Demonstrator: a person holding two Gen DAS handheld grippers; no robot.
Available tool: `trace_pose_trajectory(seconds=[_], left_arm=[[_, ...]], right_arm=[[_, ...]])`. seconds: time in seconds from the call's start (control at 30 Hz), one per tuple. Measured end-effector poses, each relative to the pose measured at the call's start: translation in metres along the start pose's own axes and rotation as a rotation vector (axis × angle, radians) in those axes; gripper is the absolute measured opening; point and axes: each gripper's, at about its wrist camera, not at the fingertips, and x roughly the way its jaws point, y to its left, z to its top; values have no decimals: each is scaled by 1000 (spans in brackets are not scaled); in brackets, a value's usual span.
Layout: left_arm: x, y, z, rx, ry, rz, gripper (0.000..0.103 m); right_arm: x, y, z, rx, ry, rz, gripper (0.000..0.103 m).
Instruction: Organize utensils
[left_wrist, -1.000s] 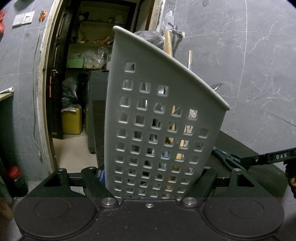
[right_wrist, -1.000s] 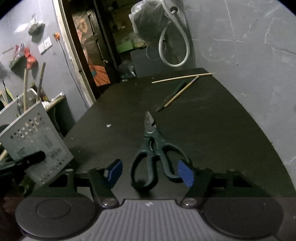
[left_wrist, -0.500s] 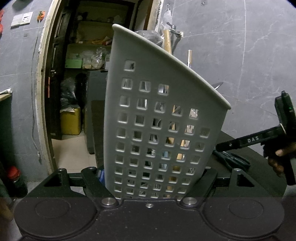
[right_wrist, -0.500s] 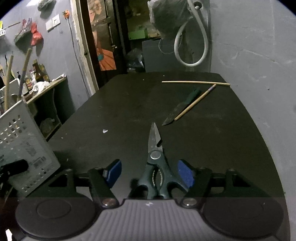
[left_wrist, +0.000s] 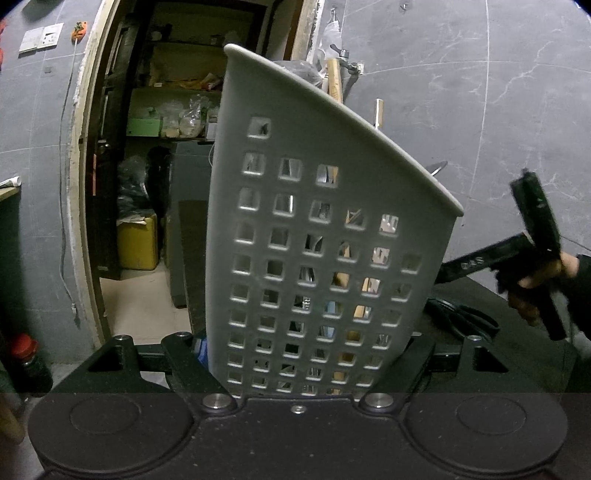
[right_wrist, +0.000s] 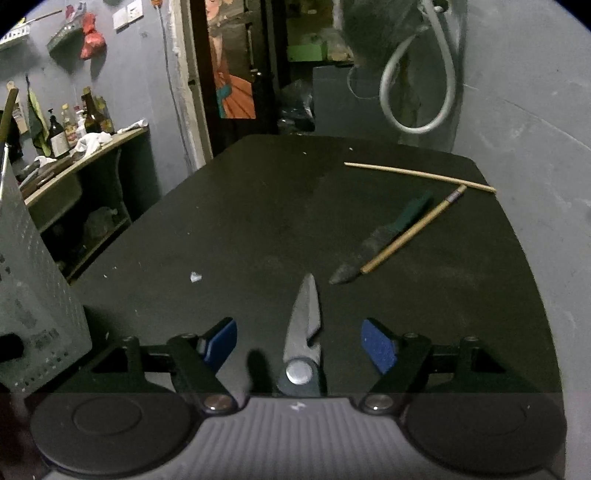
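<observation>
A grey perforated utensil holder (left_wrist: 314, 206) with several utensils inside stands tilted between the fingers of my left gripper (left_wrist: 308, 350), which is shut on its lower part. The holder also shows at the left edge of the right wrist view (right_wrist: 29, 295). Dark-handled scissors (right_wrist: 304, 325) lie on the black table (right_wrist: 258, 221), blades pointing away. My right gripper (right_wrist: 299, 343) hovers over them with its jaws opening; the blue pads (right_wrist: 376, 345) stand clear of the blades, and the handles are hidden under the gripper body. A person's hand (left_wrist: 535, 291) holds that gripper.
A green-handled knife (right_wrist: 384, 236) and a chopstick (right_wrist: 417, 230) lie side by side at the table's right, with a second chopstick (right_wrist: 417, 172) farther back. A wall runs along the right, a doorway lies behind, and a side shelf with bottles (right_wrist: 74, 122) stands left.
My right gripper slid back along the scissors and rolled level, so only the blades and pivot show now. Its jaws stand wider. The left gripper and the holder kept still.
</observation>
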Motion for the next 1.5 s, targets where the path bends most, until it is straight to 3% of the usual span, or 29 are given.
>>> trace_pose_trajectory(seconds=[0.33, 0.7, 0.9, 0.93, 1.0, 1.07, 1.17, 1.3, 1.43, 1.5], left_arm=[[-1, -1, -1, -1, 0, 3, 80], [-3, -3, 1, -3, 4, 8, 79], [-2, -3, 1, -6, 4, 6, 79], [-2, -3, 1, -7, 4, 6, 79], [-2, -3, 1, -6, 4, 6, 79], [-2, -2, 1, -8, 4, 5, 79], [-1, -3, 1, -9, 4, 5, 79], [-1, -2, 1, -9, 4, 6, 79], [-1, -1, 1, -10, 4, 4, 79], [0, -1, 1, -11, 2, 3, 79]], right_arm=[[-67, 1, -46, 59, -6, -36, 76], [-72, 10, -65, 75, -5, -32, 73], [-72, 17, -77, 130, 41, 53, 79], [-75, 23, -79, 144, 43, 87, 80], [-76, 38, -80, 179, 66, 245, 79], [-74, 55, -73, 138, 87, 310, 79], [-76, 60, -52, 59, 42, 275, 79], [-52, 32, -21, 62, 17, 195, 79], [-16, -9, -6, 168, 77, 146, 77], [-17, -31, -12, 233, 68, 122, 77]])
